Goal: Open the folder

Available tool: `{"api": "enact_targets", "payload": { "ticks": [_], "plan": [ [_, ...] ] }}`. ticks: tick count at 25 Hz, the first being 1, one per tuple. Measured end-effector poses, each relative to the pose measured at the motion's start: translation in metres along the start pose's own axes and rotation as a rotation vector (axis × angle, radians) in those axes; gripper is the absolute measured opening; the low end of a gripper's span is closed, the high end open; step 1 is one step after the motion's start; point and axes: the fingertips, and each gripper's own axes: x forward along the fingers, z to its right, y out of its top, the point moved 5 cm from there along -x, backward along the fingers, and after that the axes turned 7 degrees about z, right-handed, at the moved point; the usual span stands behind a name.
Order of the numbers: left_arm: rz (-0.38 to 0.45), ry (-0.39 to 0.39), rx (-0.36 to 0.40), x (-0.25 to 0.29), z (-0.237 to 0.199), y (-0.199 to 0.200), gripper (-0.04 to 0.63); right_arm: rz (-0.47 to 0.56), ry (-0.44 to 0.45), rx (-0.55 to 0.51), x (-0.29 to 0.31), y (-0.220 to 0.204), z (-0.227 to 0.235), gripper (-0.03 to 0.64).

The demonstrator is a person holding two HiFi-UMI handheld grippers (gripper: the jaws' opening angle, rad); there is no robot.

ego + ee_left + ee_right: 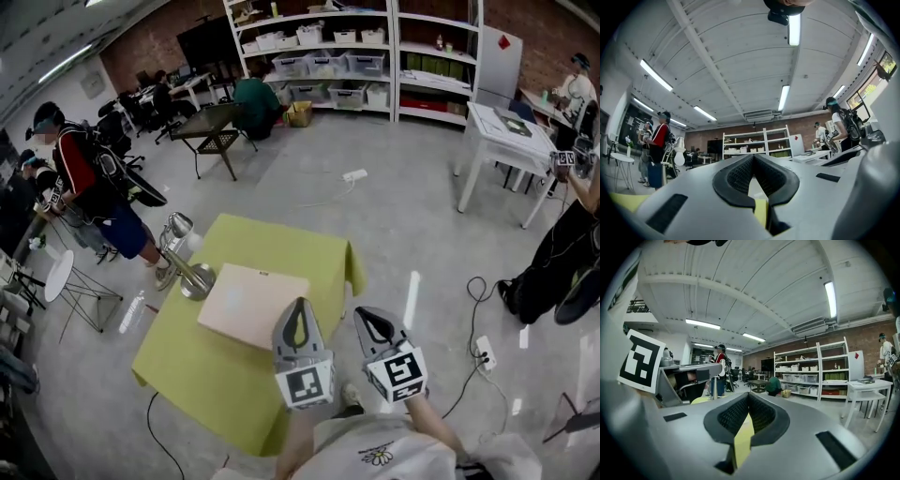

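Note:
A pale beige folder (251, 304) lies shut and flat on the table with the yellow-green cloth (234, 375). My left gripper (298, 306) hangs just off the folder's near right corner, its jaws shut with nothing between them. To its right, my right gripper (377, 319) is over the table's right edge, shut and empty as well. In the left gripper view the gripper (753, 157) points toward the far shelves, tips together. The right gripper view shows that gripper (749, 396) level, tips together, the yellow cloth showing through the slot behind them.
A silver desk lamp (184, 261) stands on the cloth left of the folder. A person (94, 187) stands at the far left, and another (562, 253) by the white table (506, 141) at right. Cables and a power strip (484, 352) lie on the floor.

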Motion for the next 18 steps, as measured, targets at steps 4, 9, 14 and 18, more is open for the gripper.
{"api": "enact_targets", "payload": {
  "ticks": [4, 9, 14, 18],
  "plan": [
    [-0.008, 0.013, 0.023, 0.031, -0.023, -0.022, 0.014, -0.014, 0.019, 0.028, 0.049, -0.013, 0.01, 0.012],
    [-0.012, 0.032, 0.01, 0.052, -0.046, -0.032, 0.014, -0.004, 0.037, 0.022, 0.084, -0.017, 0.008, 0.012],
    [0.006, 0.002, 0.007, 0.073, -0.046, -0.025, 0.014, 0.007, 0.048, 0.033, 0.1, -0.009, 0.016, 0.012],
    [-0.056, 0.031, 0.005, 0.067, -0.051, -0.043, 0.014, 0.018, 0.092, 0.075, 0.111, -0.012, 0.015, 0.012]
  ]
}}
